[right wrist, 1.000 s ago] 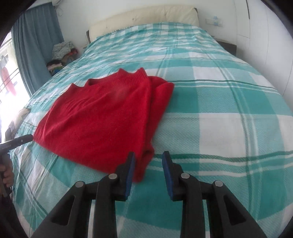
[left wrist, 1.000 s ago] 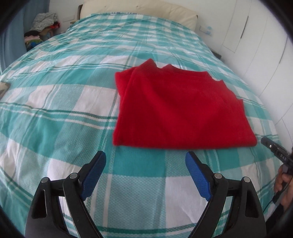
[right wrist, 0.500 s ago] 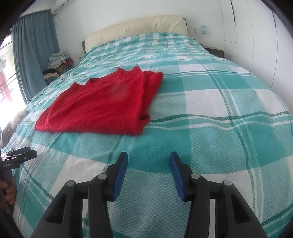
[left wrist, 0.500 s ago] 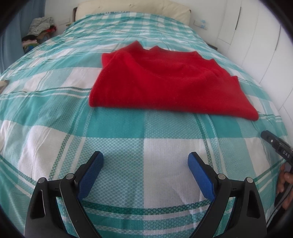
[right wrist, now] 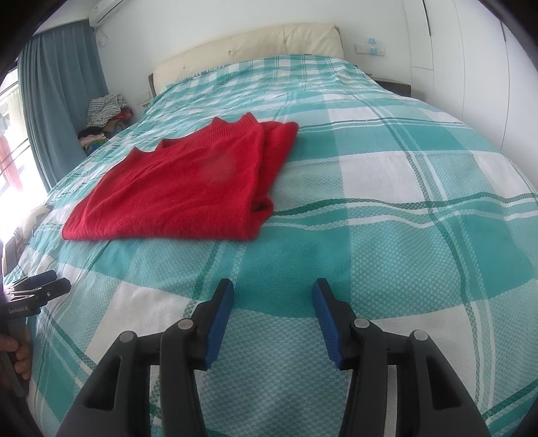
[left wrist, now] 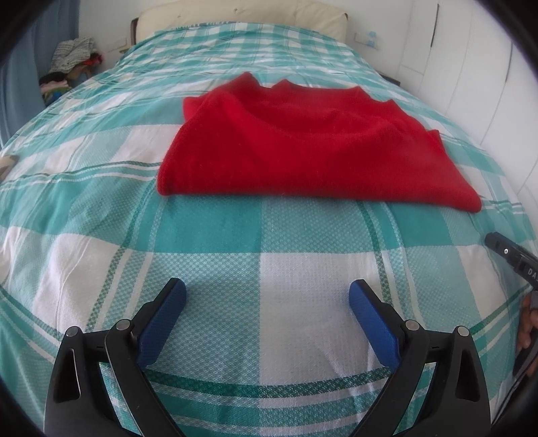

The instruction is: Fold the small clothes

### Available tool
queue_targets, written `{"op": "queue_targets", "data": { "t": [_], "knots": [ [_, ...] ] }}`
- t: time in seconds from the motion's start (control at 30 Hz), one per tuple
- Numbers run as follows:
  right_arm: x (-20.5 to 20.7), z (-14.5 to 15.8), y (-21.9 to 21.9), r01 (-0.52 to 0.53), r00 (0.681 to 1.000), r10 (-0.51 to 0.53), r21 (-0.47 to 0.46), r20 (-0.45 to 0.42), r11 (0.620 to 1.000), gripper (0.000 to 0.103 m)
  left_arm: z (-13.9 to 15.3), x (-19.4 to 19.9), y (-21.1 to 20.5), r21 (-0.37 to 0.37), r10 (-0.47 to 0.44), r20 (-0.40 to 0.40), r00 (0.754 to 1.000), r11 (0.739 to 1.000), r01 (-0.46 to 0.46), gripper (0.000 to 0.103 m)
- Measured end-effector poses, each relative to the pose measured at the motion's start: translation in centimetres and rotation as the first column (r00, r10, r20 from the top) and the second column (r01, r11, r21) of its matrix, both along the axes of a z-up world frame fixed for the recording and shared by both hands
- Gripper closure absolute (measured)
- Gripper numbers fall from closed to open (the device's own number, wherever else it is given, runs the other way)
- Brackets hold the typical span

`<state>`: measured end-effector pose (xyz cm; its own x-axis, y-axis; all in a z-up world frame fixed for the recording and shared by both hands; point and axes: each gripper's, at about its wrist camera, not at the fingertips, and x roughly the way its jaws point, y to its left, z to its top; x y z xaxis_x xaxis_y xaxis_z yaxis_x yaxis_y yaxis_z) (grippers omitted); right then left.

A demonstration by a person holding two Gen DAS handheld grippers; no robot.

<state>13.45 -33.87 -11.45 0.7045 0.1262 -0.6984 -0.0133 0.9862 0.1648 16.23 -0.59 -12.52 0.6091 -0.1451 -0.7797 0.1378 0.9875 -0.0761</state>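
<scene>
In the left wrist view, the left gripper [left wrist: 267,297] hangs over the bedspread [left wrist: 101,255] with its blue-padded fingers [left wrist: 161,319] spread wide and nothing between them. The red sweater [left wrist: 312,148] lies folded into a flat rectangle on the bed ahead, apart from the fingertips, its near edge straight and its ribbed neckline pointing toward the headboard [left wrist: 242,15]. At the right border the black tip of the right gripper [left wrist: 511,253] shows, with part of the right hand [left wrist: 528,322] that holds it. The right wrist view shows the right gripper [right wrist: 273,299] with its fingers also parted, less widely, and holding nothing. Here the sweater [right wrist: 188,191] sits ahead and to the left, and this angle shows what the other does not: its stacked layers along the right-hand edge, one fold overlapping another. The left gripper [right wrist: 37,285] appears at the left border in the left hand [right wrist: 16,349], apart from the garment. The bedspread [right wrist: 386,208] is a teal and white plaid, lightly creased. Only this view takes in the blue curtain [right wrist: 60,101] by the bright window and the air conditioner high on the wall; both show the pile of clothes [right wrist: 106,111] beside the bed, the cream headboard [right wrist: 255,40] and the white wardrobe doors [right wrist: 477,67].
</scene>
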Motion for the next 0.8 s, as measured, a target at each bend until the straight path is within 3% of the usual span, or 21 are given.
{"op": "queue_targets", "data": {
  "t": [0.8],
  "knots": [
    [-0.06, 0.0, 0.01, 0.0, 1.0, 0.0, 0.002, 0.0, 1.0, 0.052, -0.17, 0.13, -0.35, 0.01, -0.002, -0.012, 1.0, 1.0, 0.002, 0.002]
  ]
}}
